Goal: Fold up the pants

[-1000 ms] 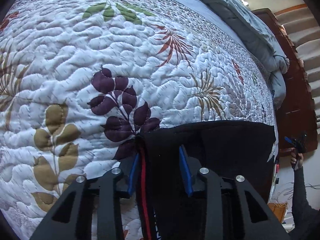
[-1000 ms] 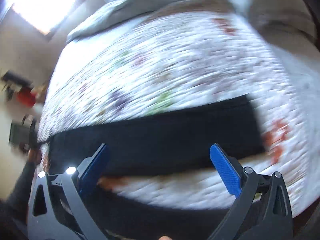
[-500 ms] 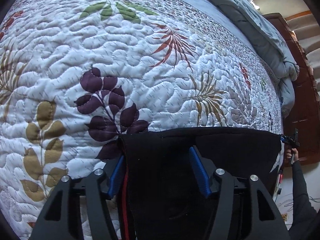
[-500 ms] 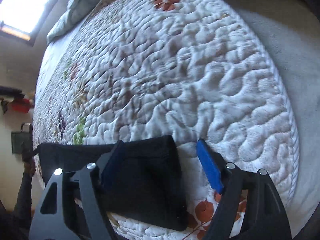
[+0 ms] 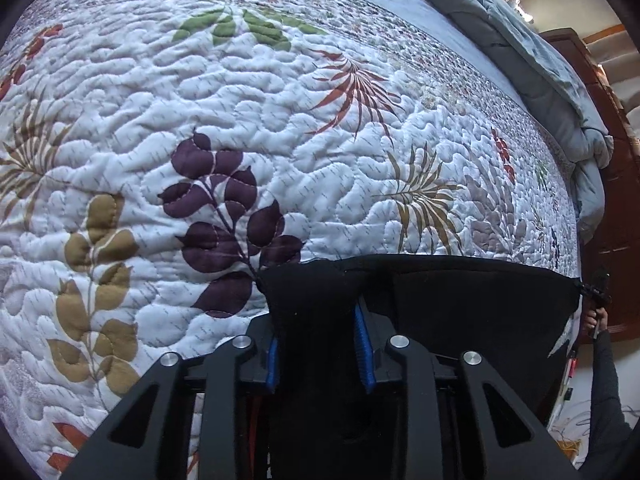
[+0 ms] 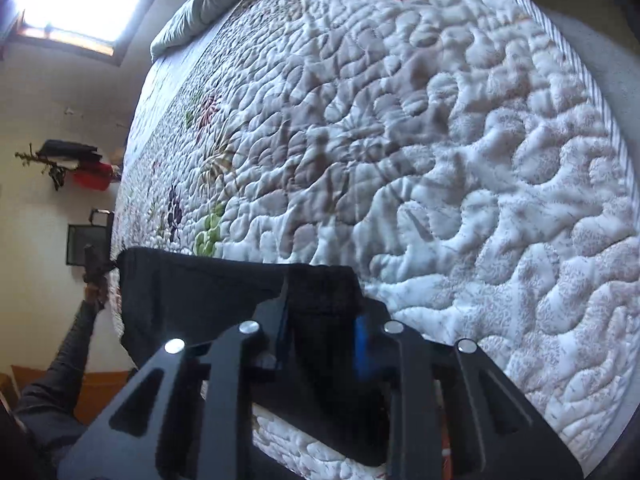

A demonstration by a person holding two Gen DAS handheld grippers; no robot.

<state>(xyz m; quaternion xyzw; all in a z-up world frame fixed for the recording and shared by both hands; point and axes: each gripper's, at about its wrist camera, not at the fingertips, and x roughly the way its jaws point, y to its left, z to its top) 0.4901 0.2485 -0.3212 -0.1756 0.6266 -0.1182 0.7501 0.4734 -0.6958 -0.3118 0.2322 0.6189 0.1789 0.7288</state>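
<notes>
Gripping both ends now. The left gripper (image 5: pixel 320 344) has just been closing, and its blue pads (image 5: pixel 363 344) pinch a bunched corner of the black pants (image 5: pixel 460 300); the cloth puckers up between the jaws. The right gripper (image 6: pixel 320 336) has also just been closing, and the other corner of the pants (image 6: pixel 192 292) sits clamped between its jaws, pad (image 6: pixel 362 344) pressed into the fabric. A second ago the right jaws were wide and well above the cloth; half a second ago they straddled the corner without pinching. The left jaws opened for a moment and re-bit, seemingly for a better hold.

The pants lie flat along the near edge of the quilted bedspread (image 5: pixel 280 140), stretched between the two grippers, with the far edge straight. From the left wrist view the person's other hand (image 5: pixel 596 316) shows at the far corner.

My read: the grasp phase is done and the fold itself has not started. The next move probably lifts both corners together and carries them over. Risk: the left bite is thick and bunched, so a layer could slip when lifted.
</notes>
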